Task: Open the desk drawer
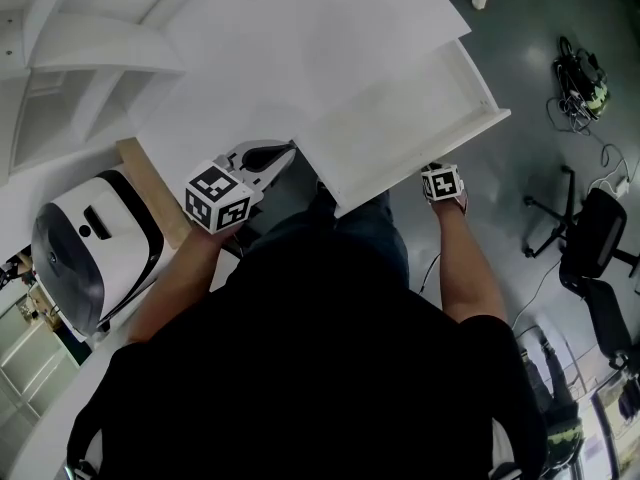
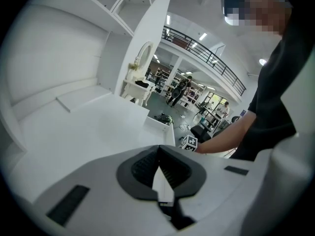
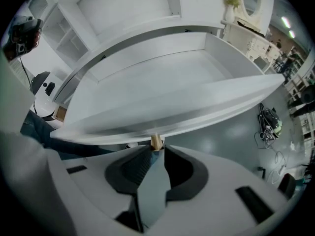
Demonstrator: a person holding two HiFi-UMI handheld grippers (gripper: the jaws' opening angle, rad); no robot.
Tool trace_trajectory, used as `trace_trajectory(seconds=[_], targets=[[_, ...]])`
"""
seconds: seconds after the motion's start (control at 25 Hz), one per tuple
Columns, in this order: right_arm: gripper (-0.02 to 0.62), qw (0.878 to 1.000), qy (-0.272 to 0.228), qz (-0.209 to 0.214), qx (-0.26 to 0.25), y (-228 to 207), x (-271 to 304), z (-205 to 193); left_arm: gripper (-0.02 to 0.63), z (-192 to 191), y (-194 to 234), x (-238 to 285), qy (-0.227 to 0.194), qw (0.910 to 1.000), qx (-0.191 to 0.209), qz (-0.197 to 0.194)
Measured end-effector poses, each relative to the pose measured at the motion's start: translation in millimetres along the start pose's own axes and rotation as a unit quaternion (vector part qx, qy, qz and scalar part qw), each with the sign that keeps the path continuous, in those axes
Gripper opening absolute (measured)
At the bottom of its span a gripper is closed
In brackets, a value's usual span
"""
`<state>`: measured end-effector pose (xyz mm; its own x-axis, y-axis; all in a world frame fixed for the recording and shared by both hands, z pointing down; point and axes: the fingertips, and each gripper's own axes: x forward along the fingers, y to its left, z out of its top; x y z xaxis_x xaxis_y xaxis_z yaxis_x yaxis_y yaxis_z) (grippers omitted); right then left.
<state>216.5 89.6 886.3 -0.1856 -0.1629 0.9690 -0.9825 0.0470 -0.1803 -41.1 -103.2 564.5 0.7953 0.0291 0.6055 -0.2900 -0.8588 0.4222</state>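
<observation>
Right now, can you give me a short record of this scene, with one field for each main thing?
drawer: pulled out of the white desk, nothing visible inside
right gripper: jaws closed on the wooden knob under the drawer front
left gripper: jaws together, empty, at the desk edge
nearby: white and black appliance at the person's left

The left gripper faces across the white desk top, jaws closed tip to tip — nothing between them. Beyond sits the open drawer — a marker cube just beside it.
</observation>
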Motion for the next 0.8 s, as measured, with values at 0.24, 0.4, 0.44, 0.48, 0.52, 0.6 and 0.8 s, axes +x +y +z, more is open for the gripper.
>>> trace_trajectory(seconds=[0.24,0.4,0.44,0.48,0.52,0.6,0.8], targets=[[0.087,0.999,-0.036,-0.010,0.022,1.2,-33.8,2.8,0.009,8.9,-2.7,-3.3,-0.017,0.9998,0.011,-0.010],[0.086,0.997,-0.067,-0.014,0.036,6.6,-60.6,9.4,0.009,16.2,-4.1,-4.1,-0.026,0.9992,0.023,-0.018],[0.086,0.996,-0.076,-0.014,0.039,8.5,-67.4,11.0,0.009,18.8,-5.3,-4.6,-0.029,0.9991,0.026,-0.019],[0.084,0.995,-0.086,-0.015,0.041,10.1,-74.2,12.9,0.009,21.8,-6.6,-5.2,-0.032,0.9988,0.029,-0.021],[0.084,0.994,-0.096,-0.016,0.044,11.4,-81.3,14.9,0.009,24.9,-8.0,-5.9,-0.035,0.9986,0.033,-0.023],[0.081,0.992,-0.114,-0.021,0.048,13.5,-96.8,18.8,0.009,29.7,-11.1,-7.3,-0.040,0.9980,0.041,-0.028],[0.077,0.984,-0.165,-0.035,0.064,16.3,-139.4,31.9,0.009,37.5,-16.9,-11.8,-0.049,0.9964,0.057,-0.039]])
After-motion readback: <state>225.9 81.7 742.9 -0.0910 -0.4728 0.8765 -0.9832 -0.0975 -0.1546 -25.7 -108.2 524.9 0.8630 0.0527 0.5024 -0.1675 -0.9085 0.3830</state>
